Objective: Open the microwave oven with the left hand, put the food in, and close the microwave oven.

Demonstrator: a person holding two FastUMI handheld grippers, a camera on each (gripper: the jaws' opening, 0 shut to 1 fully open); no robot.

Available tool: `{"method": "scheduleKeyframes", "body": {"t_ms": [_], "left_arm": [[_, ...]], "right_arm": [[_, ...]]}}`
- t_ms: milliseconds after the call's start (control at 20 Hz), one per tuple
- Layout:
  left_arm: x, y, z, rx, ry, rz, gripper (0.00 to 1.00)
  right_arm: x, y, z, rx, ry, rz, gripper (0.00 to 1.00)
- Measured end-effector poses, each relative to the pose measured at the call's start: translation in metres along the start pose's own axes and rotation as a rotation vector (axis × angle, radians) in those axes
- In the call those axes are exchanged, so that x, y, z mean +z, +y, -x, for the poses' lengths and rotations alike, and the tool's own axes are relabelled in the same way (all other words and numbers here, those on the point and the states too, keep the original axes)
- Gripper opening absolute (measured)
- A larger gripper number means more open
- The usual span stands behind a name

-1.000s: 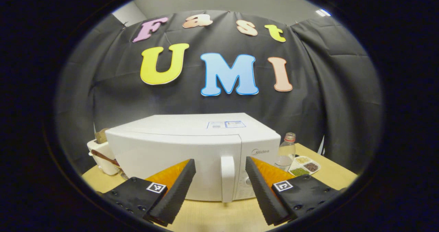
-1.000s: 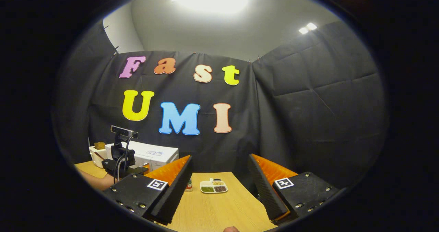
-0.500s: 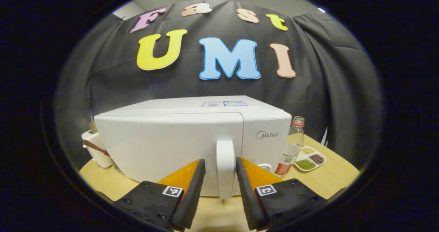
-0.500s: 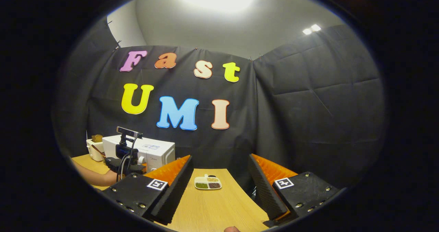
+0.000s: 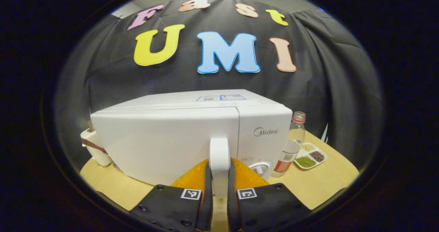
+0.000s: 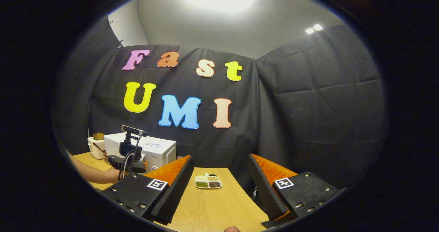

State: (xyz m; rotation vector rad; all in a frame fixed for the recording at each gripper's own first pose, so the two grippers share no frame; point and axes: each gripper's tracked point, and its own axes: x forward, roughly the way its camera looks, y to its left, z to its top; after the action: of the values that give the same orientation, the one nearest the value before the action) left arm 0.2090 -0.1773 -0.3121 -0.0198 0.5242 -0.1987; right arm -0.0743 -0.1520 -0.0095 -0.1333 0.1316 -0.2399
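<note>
left tongs (image 5: 219,190) clamp the smooth white microwave (image 5: 164,139) handle (image 5: 219,163).

one microwave (image 5: 164,139), one bottle (image 5: 289,146), one divided dish (image 5: 308,156).

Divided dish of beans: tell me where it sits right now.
In the left gripper view the divided dish sits on the table at right, just beyond the bottle beside the microwave.

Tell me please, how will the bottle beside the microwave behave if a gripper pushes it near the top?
The bottle is tall and narrow on a small base, so a high push would probably tip it. It looks only partly filled, so likely light and easy to slide. It stands between the microwave oven and the divided dish, which it might hit.
</note>
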Motion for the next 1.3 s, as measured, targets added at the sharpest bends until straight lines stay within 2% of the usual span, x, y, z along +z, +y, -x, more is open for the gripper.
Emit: {"method": "scheduleKeyframes", "body": {"t_ms": [350,650,750,1300], "left_arm": [[0.0,-0.001,0.001,-0.014,0.018,0.01,0.08],[-0.009,0.0,0.013,0.003,0.064,0.031,0.07],[-0.006,0.004,0.031,-0.008,0.014,0.033,0.07],[-0.033,0.028,0.103,-0.078,0.044,0.024,0.1]], "right_arm": [[-0.006,0.009,-0.008,0.045,0.005,-0.011,0.97],[-0.01,0.013,-0.022,0.061,0.011,-0.028,0.97],[-0.009,0.015,-0.028,0.067,0.007,-0.041,0.97],[-0.018,0.084,-0.049,0.245,0.028,-0.101,0.97]]}}
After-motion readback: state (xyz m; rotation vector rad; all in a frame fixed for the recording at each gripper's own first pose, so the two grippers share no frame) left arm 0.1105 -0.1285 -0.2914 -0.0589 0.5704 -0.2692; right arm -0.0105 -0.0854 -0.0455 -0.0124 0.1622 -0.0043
